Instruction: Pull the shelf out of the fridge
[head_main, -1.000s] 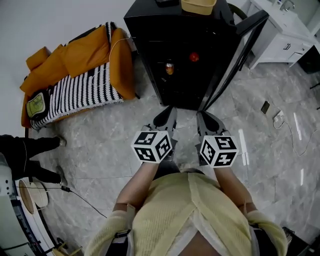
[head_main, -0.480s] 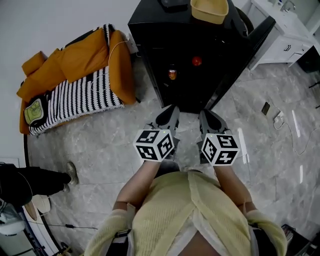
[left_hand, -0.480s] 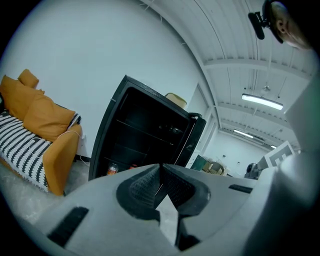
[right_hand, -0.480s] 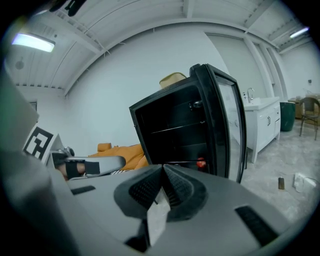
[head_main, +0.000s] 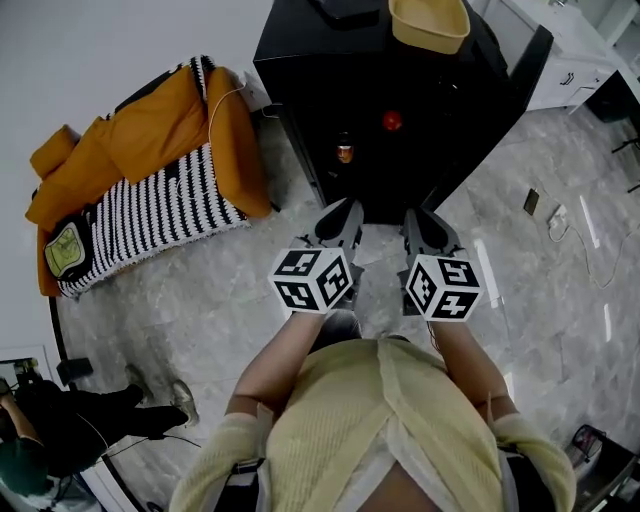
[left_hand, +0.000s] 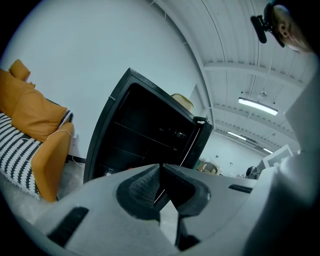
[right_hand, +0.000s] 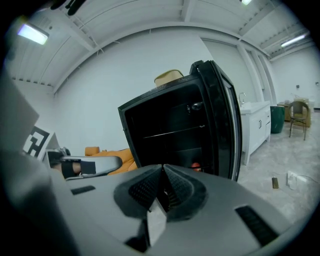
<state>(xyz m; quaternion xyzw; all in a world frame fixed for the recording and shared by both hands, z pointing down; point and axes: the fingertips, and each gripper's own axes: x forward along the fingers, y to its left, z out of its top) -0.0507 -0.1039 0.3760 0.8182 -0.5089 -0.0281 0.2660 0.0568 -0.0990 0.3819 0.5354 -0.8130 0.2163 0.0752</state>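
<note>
Sofa (head_main: 150, 150), orange, sits at the far left. Left gripper (head_main: 338, 218) hangs near the open black fridge (head_main: 420, 90), its fingers pressed together on nothing. Shelf (right_hand: 175, 132) sits inside the fridge, apart from both grippers. Right gripper (head_main: 425, 224), just beside the left one, is pinched closed and empty too.

Head view: high up, aimed steeply down past the person's chest. Fridge (head_main: 390, 110) at frame top, open front toward the camera. Left claw (head_main: 338, 220) and right claw (head_main: 428, 228) sit side by side just short of it.

Left claw view: low, tilted upward, faces the fridge's open front at an angle. Orange sofa (left_hand: 35, 135) lies left of the fridge.

Right claw view: low, tilted upward, looks into the fridge interior, with the open door (right_hand: 222, 125) on its right.

All three share the fridge, the sofa beside it and the yellow basket (head_main: 428, 22) on top.
</note>
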